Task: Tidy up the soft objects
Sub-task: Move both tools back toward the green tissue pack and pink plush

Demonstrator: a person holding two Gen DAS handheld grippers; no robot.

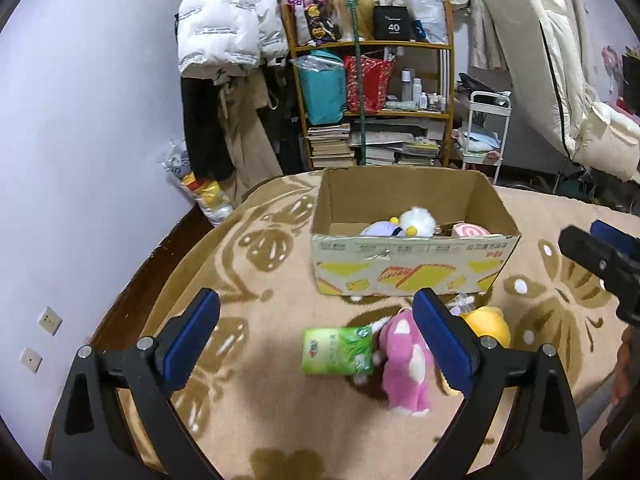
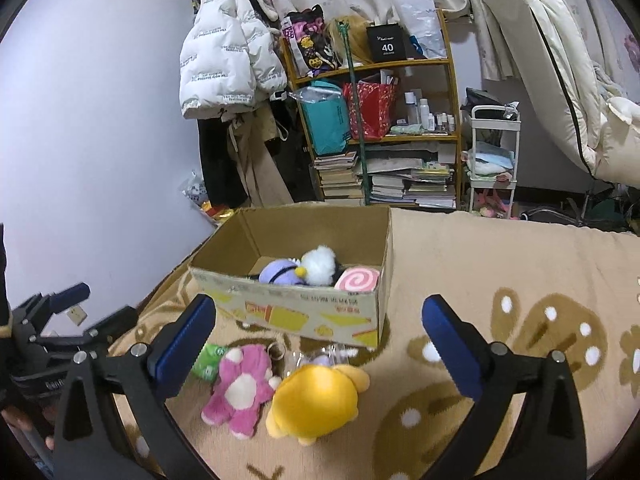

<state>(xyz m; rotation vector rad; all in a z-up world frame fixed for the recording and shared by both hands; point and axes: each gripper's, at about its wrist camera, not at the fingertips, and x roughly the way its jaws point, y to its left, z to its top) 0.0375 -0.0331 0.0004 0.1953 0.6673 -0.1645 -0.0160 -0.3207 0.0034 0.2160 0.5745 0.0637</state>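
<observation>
An open cardboard box (image 1: 412, 268) (image 2: 296, 312) stands on the beige patterned blanket. Inside it lie a purple plush (image 2: 280, 272), a white fluffy toy (image 2: 320, 264) and a pink swirl roll plush (image 2: 356, 280). In front of the box lie a green tissue pack (image 1: 338, 350) (image 2: 206, 360), a pink plush (image 1: 404, 364) (image 2: 240, 388) and a yellow plush (image 1: 490, 326) (image 2: 316, 400). My left gripper (image 1: 316, 340) is open above the tissue pack and pink plush. My right gripper (image 2: 320, 340) is open above the yellow plush; it also shows in the left wrist view (image 1: 600, 256).
A small clear-wrapped item (image 2: 320, 356) lies between the plushes and the box. Beyond the bed stand a wooden shelf (image 1: 372, 92) with books and bags, hanging coats (image 1: 228, 40), a white cart (image 2: 494, 160) and a folded mattress (image 1: 560, 72). The blanket's edge drops off at left.
</observation>
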